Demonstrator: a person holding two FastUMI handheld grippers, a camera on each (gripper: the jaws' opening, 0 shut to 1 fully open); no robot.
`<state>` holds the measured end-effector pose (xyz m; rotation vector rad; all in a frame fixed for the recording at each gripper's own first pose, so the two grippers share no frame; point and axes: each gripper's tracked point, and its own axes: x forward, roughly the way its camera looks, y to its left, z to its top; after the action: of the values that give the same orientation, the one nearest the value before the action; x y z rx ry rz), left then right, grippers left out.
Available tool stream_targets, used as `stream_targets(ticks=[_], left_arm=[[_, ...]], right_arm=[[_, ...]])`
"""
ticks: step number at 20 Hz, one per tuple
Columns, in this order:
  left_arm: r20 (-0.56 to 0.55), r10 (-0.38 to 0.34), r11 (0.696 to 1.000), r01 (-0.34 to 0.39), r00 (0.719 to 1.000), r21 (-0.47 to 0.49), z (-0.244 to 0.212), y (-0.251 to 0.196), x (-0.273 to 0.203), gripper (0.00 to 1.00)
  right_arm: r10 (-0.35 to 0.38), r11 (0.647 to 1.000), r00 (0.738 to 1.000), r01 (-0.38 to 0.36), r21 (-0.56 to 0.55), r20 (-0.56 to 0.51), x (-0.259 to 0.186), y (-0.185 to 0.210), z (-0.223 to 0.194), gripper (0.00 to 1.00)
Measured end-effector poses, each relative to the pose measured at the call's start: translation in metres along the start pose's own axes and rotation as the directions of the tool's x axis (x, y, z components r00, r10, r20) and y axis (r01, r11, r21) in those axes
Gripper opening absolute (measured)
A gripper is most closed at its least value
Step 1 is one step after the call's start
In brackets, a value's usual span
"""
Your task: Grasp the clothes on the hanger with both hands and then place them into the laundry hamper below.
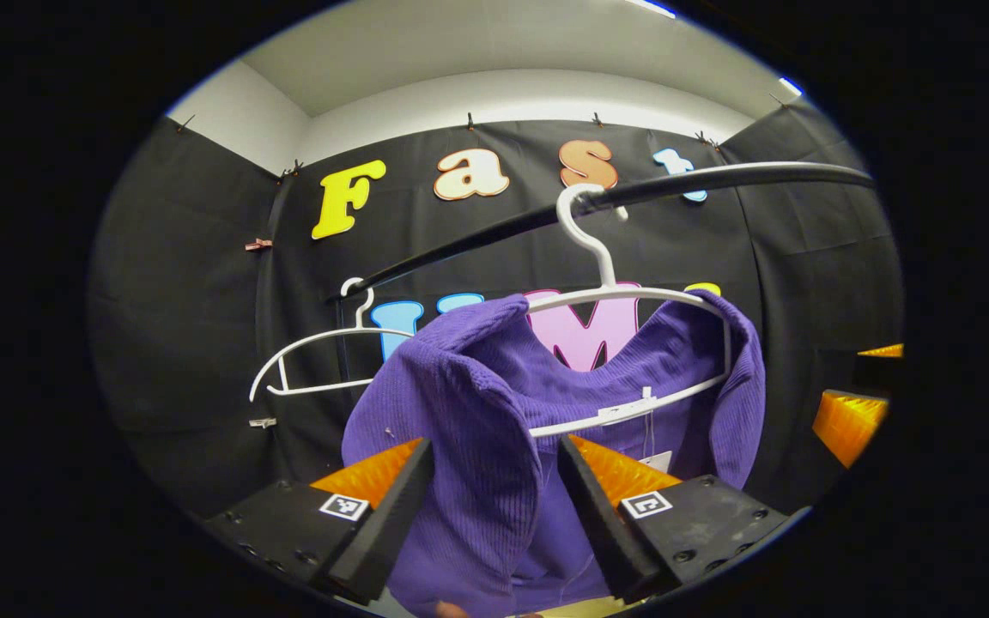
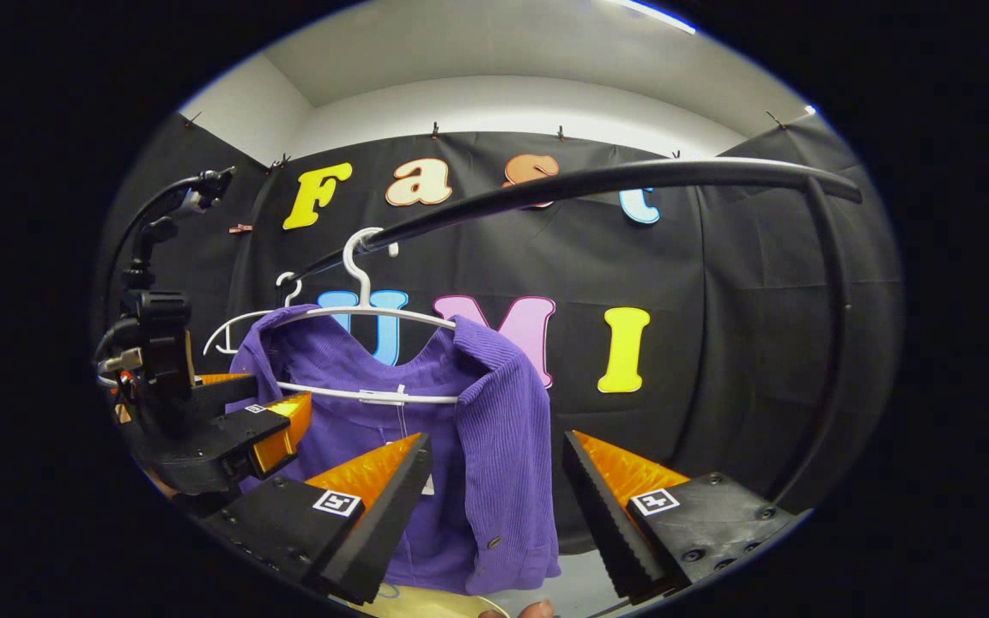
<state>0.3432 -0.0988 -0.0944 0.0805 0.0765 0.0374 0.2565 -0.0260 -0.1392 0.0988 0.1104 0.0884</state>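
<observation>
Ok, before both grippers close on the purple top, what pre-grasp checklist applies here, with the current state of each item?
1. Left gripper open: ok, fingers spread wide.
2. Right gripper open: ok, fingers spread wide.
3. Cloth between the left fingers: ok, the purple top hangs in the gap, near its shoulder fold.
4. Cloth between the right fingers: ok, the top's outer edge hangs in the gap, though depth cannot be judged.
5. Top on its white hanger, hanger hooked over the black rail: ok; a second, bare hanger hangs beside it.
6. Laundry hamper in place below: cannot tell; a pale rim at the bottom of the right gripper view is too cropped to identify.
</observation>
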Motion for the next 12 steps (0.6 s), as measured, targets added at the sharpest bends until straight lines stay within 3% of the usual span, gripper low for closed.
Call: stream_targets(ticks=[5, 6, 9, 12], left_arm=[[-0.005, 0.062, 0.998, -0.062, 0.998, -0.016, -0.002, 0.020, 0.000, 0.29], [-0.003, 0.047, 0.999, -0.047, 0.999, -0.026, -0.004, 0.019, -0.002, 0.22], [0.011, 0.040, 0.999, -0.040, 0.999, -0.003, -0.002, 0.026, -0.009, 0.10], [0.021, 0.038, 0.999, -0.039, 0.999, 0.023, -0.002, 0.027, -0.009, 0.10]], right_arm=[[0.015, 1.000, 1.000, -0.015, 0.027, 0.011, 0.045, 0.018, -0.010, 0.98], [0.009, 1.000, 1.000, -0.009, 0.030, 0.021, 0.055, 0.018, -0.010, 0.98], [-0.051, 0.998, 0.998, 0.050, 0.036, 0.024, 0.084, 0.008, -0.021, 0.98], [-0.071, 0.995, 0.997, 0.071, 0.073, -0.002, 0.104, 0.004, -0.039, 0.98]])
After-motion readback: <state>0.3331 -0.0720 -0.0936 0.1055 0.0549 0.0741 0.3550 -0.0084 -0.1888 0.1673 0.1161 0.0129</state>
